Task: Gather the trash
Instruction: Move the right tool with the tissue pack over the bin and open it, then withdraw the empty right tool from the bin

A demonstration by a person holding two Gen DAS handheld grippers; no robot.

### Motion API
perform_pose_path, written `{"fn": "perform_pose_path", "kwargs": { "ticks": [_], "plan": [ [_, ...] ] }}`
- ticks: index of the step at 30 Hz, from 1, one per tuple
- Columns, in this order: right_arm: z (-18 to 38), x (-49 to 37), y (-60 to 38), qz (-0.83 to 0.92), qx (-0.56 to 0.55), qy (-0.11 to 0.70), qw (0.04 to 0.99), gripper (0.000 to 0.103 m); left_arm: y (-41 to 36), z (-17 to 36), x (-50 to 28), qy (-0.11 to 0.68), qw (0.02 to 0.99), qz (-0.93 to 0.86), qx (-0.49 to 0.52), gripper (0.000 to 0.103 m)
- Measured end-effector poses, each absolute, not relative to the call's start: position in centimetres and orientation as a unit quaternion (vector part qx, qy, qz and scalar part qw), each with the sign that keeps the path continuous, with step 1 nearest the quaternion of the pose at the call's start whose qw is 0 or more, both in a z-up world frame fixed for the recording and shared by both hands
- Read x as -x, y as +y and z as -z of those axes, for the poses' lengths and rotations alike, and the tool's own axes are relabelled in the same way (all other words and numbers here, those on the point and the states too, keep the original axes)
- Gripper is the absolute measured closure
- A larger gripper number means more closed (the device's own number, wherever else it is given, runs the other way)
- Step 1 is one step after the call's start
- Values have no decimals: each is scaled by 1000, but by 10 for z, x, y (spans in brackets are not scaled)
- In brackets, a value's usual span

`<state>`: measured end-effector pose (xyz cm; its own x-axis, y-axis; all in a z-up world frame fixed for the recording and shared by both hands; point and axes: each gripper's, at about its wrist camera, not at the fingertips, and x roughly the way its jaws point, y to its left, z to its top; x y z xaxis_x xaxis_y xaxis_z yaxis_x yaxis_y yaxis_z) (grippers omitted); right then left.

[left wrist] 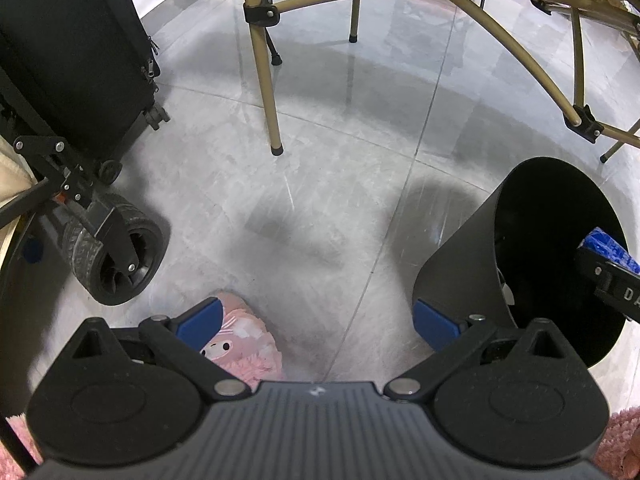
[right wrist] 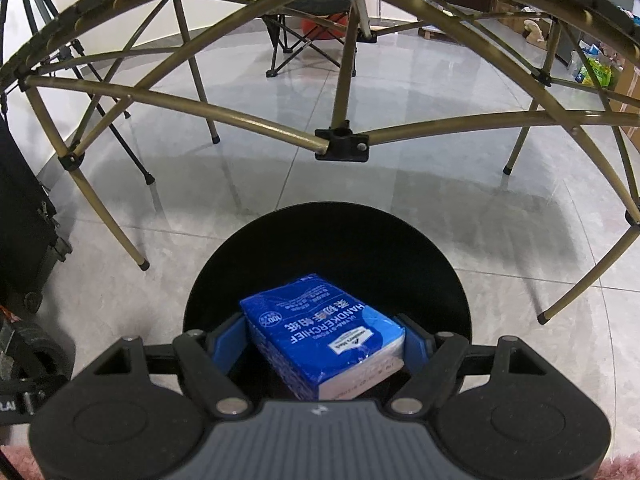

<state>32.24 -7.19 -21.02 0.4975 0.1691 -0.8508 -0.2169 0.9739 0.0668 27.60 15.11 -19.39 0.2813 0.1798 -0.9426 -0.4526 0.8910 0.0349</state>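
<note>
A blue handkerchief tissue pack (right wrist: pixel 320 336) sits between the blue pads of my right gripper (right wrist: pixel 320 340), which is shut on it, right above the mouth of the black round bin (right wrist: pixel 420 248). In the left wrist view the same bin (left wrist: pixel 472 264) stands on the floor at the right, with the pack (left wrist: pixel 608 252) and the right gripper over its opening. My left gripper (left wrist: pixel 320 320) is open and holds nothing; its right fingertip is beside the bin's wall.
A pink plush slipper (left wrist: pixel 248 340) lies under the left gripper. A black cart with rubber wheels (left wrist: pixel 116 256) and a black suitcase (left wrist: pixel 72 52) stand at the left. Gold folding table legs (right wrist: pixel 344 80) arch over the grey tiled floor. A folding chair (right wrist: pixel 308 36) stands behind.
</note>
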Motion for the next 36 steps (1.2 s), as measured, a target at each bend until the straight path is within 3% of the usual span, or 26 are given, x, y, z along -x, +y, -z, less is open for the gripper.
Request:
{"fn": "perform_pose_path", "kwargs": {
  "ticks": [15,18,21,36],
  "plan": [
    [215,-328,-67,-116,17,495,861,25,154,193,-274,564,791,-200,124,0],
    [215,-330,-69,-119,2,500,858,22,154,193,-274,564,791,-200,124,0],
    [216,-330,-68,-115,2,499,859,11,154,193,-274,564,791,-200,125,0],
    [213,-331,-66,-120,1,495,861,11,153,192,-273,562,794,-197,123,0]
  ]
}}
